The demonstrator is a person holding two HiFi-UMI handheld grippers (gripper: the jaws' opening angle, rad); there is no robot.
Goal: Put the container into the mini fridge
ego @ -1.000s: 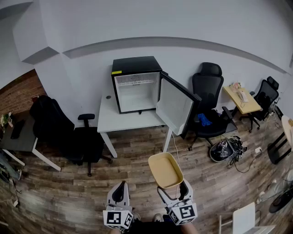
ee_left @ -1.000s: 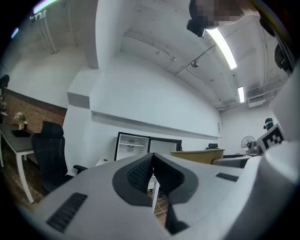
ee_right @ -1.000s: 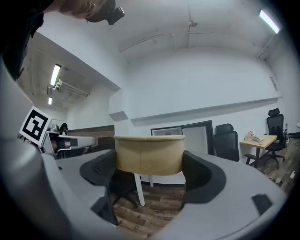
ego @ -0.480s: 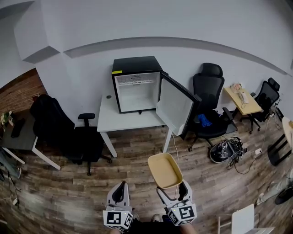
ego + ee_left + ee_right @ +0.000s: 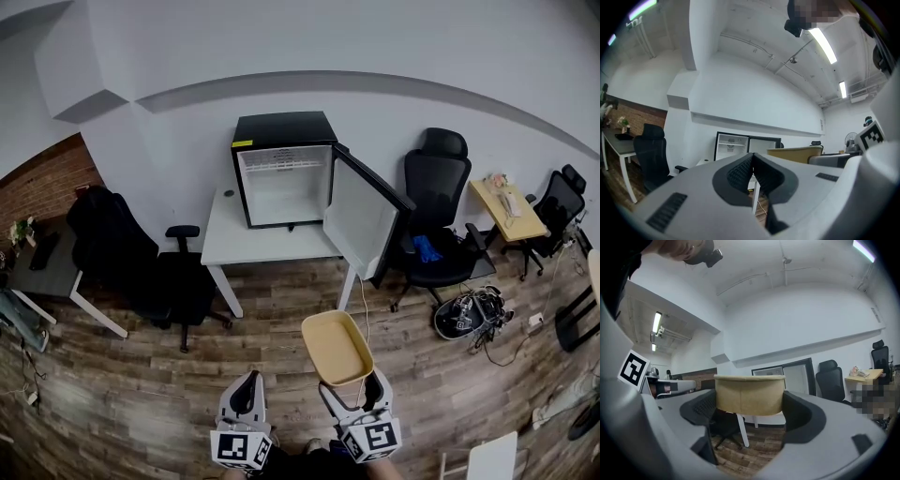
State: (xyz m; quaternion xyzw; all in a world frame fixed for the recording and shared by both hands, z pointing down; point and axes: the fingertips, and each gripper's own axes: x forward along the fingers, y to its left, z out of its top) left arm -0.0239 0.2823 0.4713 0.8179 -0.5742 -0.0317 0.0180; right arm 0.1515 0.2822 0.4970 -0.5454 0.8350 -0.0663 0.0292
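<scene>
The tan container (image 5: 749, 394) sits between the 2 jaws of the right gripper (image 5: 749, 413), which clamp its near end. It is well apart from the mini fridge (image 5: 281, 173), which stands door-open on the white desk (image 5: 267, 246). The left gripper (image 5: 752, 169) has its jaws pressed together with nothing between them.

Tan container (image 5: 337, 348), black fridge (image 5: 284, 172), white table (image 5: 253, 246).

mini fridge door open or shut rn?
Open. In the head view the mini fridge has its door swung out to its right, leaving the white interior exposed.
</scene>
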